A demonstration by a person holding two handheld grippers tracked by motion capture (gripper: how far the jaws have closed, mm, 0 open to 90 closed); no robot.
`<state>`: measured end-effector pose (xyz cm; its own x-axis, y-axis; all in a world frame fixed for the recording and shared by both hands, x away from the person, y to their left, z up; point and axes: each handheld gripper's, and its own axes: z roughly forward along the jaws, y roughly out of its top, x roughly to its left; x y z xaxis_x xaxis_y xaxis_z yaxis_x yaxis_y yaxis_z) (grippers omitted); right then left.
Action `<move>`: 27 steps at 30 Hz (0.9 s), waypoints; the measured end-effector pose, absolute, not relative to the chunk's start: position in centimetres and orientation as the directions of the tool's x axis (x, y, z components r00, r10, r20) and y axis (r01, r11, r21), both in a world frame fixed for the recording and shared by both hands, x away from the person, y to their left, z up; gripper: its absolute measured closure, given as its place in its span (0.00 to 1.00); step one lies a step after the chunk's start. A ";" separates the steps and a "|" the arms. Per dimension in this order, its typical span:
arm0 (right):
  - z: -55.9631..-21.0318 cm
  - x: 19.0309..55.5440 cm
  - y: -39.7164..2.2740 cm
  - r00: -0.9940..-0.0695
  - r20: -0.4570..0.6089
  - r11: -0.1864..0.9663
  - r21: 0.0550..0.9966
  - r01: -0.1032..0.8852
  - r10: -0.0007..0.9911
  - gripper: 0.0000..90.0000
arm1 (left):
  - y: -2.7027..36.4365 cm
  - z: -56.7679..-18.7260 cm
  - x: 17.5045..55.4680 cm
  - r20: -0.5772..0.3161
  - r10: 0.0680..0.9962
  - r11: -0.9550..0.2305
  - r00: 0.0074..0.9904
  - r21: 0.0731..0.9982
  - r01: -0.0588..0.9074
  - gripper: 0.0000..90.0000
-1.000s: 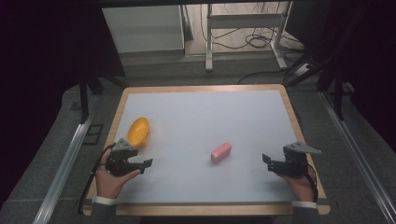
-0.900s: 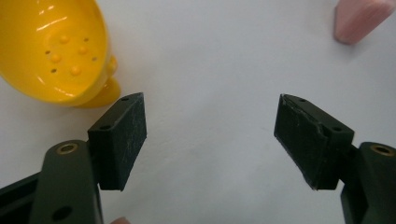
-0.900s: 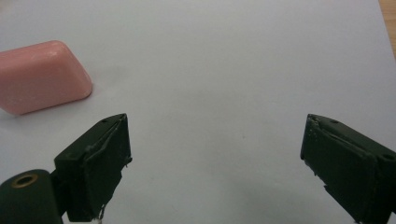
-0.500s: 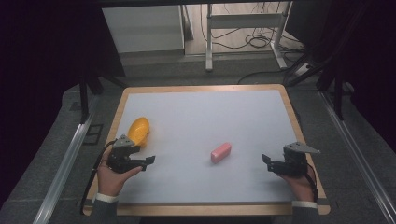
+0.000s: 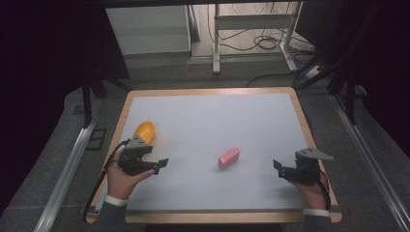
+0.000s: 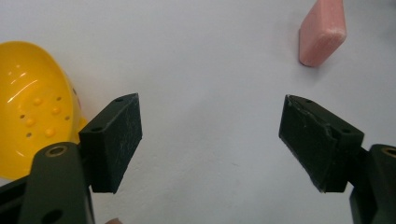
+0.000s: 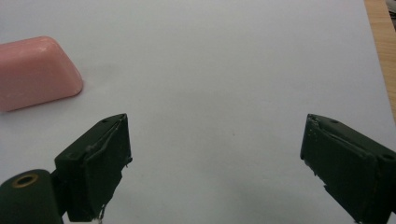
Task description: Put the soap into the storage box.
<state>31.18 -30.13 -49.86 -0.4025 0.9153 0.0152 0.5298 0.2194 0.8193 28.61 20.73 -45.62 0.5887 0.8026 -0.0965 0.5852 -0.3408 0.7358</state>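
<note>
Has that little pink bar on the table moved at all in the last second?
No. In the high view the pink bar lies at the same spot on the white table, as far from the yellow scoop as before. Neither pair of tongs touches it.

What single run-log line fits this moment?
left gripper: open, empty | right gripper: open, empty | pink block: between them | yellow scoop: near left

Black two-jaw grippers, brass pivot bushings, dark sleeves, white cuffs

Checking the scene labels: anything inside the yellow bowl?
The yellow bowl looks empty: bare inner surface with small holes. Its near edge is hidden behind the left gripper, whose jaws stand open.
</note>
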 end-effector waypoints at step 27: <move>-49.5 31.0 -30.2 -0.400 0.013 0.216 0.826 0.520 0.916 0.09 | 16.0 -44.6 29.4 -0.061 0.752 -0.422 0.656 0.720 0.551 0.23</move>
